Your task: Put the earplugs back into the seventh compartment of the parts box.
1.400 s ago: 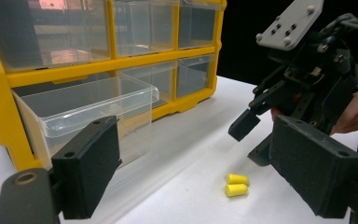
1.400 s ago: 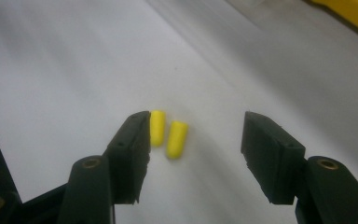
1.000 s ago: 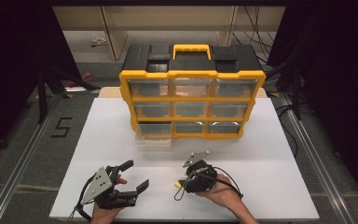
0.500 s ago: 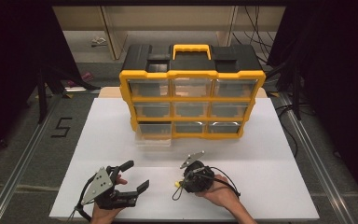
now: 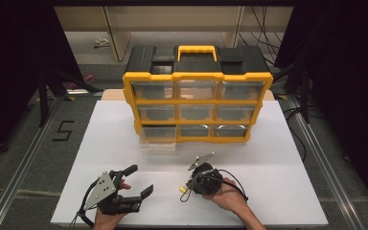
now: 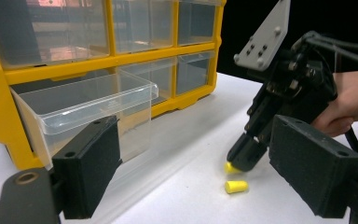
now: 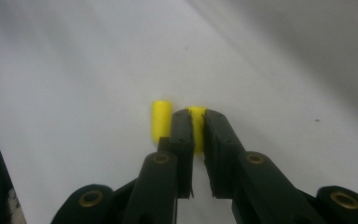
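R gripper (image 7: 196,135) barely moved | clamped on yellow earplug (image 7: 196,122), axis along jaws | L gripper (image 5: 135,181) apart

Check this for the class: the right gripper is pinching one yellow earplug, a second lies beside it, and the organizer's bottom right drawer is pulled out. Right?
Not quite. The open drawer is the bottom left one, as the high view shows. The rest holds: the right gripper pinches one earplug, and a second earplug lies beside it.
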The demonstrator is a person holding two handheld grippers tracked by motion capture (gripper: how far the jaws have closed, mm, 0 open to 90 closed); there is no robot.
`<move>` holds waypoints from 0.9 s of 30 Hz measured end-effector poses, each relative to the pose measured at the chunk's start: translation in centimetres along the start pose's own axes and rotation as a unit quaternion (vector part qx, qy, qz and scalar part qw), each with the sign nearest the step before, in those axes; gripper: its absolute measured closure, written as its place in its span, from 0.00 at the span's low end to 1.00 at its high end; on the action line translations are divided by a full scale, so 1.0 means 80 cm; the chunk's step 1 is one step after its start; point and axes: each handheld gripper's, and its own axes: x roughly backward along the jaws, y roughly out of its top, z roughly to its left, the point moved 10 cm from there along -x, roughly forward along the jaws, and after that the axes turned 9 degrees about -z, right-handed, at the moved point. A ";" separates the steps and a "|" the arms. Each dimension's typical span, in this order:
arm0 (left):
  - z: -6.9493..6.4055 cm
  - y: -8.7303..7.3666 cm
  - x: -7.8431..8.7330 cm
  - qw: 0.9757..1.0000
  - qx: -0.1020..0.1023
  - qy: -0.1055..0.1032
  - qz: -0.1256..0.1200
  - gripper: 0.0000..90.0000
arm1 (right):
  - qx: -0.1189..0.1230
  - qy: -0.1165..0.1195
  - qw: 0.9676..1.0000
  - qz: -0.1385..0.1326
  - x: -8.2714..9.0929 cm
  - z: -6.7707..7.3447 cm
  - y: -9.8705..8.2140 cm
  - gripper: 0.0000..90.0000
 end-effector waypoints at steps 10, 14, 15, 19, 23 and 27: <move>0.000 0.000 0.000 1.000 0.000 0.000 0.000 0.18 | -0.006 -0.028 0.996 -0.089 0.028 -0.015 0.031 0.92; 0.000 0.000 0.000 1.000 0.000 0.000 0.000 0.18 | -0.003 -0.039 0.991 -0.126 0.036 -0.017 0.043 0.91; 0.000 0.000 0.000 1.000 0.000 0.000 0.000 0.18 | -0.003 -0.043 0.990 -0.136 0.038 -0.018 0.046 0.91; 0.000 0.000 -0.001 1.000 0.000 0.000 0.000 0.18 | -0.004 -0.054 0.985 -0.166 0.044 -0.022 0.056 0.91; -0.001 0.000 -0.001 1.000 0.000 0.000 0.000 0.18 | -0.003 -0.062 0.981 -0.184 0.049 -0.026 0.063 0.91; -0.001 -0.001 -0.001 1.000 -0.001 0.001 0.001 0.18 | -0.004 -0.064 0.979 -0.192 0.054 -0.028 0.067 0.91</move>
